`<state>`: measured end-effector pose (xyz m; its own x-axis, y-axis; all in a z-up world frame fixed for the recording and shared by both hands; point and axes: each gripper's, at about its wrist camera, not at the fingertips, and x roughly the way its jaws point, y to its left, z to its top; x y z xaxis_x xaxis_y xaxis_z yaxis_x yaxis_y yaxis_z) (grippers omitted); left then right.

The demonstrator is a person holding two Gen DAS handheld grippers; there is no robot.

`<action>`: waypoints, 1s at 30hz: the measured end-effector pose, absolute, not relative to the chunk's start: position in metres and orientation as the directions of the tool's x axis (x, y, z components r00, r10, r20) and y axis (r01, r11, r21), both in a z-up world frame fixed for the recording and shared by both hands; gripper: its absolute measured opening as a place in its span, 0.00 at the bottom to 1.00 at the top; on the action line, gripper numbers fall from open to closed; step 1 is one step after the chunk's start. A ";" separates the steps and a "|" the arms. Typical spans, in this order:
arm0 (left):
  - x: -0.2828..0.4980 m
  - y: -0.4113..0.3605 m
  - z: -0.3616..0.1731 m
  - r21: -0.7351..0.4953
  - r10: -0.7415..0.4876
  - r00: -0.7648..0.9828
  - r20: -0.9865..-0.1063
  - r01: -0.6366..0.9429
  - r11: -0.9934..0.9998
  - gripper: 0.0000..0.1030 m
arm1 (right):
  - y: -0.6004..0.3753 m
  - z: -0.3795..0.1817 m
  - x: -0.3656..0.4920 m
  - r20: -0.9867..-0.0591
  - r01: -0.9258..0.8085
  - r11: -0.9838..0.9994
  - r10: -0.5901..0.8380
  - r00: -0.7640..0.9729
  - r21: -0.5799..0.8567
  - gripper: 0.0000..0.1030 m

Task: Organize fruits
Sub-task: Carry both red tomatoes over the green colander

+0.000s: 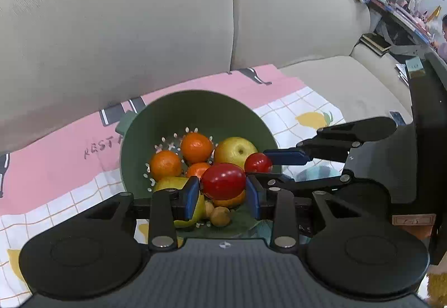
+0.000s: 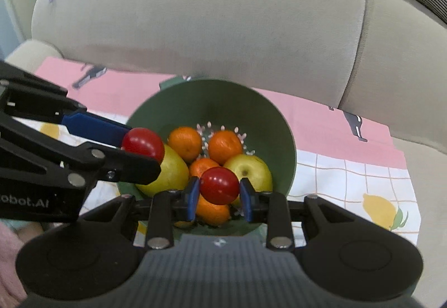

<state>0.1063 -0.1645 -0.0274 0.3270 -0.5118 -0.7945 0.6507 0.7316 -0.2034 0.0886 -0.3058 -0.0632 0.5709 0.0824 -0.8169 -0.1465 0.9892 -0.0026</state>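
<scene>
Two tomatoes held over the fruit bowl

Each gripper, left (image 1: 222, 193) and right (image 2: 219, 196), clamped a red tomato (image 1: 222, 180) (image 2: 219, 185) above the green bowl (image 1: 195, 109) at frame centre; best to lower close onto the oranges (image 1: 196, 147) before letting go, gently, one at a time.

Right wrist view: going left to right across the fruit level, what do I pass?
Other claw's red tomato → left orange → right orange → yellow apple → lemon print on the cloth.
</scene>
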 end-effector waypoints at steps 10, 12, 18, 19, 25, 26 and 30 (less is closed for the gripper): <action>0.117 -0.164 -0.040 -0.211 -0.492 0.303 -0.816 0.636 0.743 0.40 | -0.299 -0.082 0.104 -0.861 -0.259 0.961 0.054 0.507 -0.092 0.27; 0.118 -0.164 -0.042 -0.212 -0.490 0.300 -0.818 0.635 0.743 0.40 | -0.296 -0.087 0.106 -0.867 -0.280 0.954 0.046 0.496 -0.110 0.27; 0.122 -0.164 -0.049 -0.223 -0.487 0.285 -0.825 0.629 0.745 0.40 | -0.293 -0.095 0.111 -0.881 -0.335 0.932 0.038 0.471 -0.138 0.28; 0.123 -0.164 -0.049 -0.225 -0.489 0.282 -0.826 0.630 0.743 0.40 | -0.293 -0.095 0.111 -0.882 -0.346 0.927 0.035 0.469 -0.147 0.28; 0.126 -0.167 -0.053 -0.233 -0.491 0.265 -0.830 0.636 0.736 0.40 | -0.294 -0.097 0.114 -0.915 -0.395 0.912 0.062 0.399 -0.110 0.27; 0.126 -0.167 -0.054 -0.234 -0.491 0.262 -0.831 0.636 0.735 0.40 | -0.295 -0.099 0.114 -0.921 -0.392 0.915 0.068 0.384 -0.096 0.26; 0.127 -0.166 -0.057 -0.235 -0.487 0.252 -0.837 0.637 0.734 0.40 | -0.297 -0.109 0.113 -0.933 -0.381 0.919 0.051 0.355 -0.095 0.27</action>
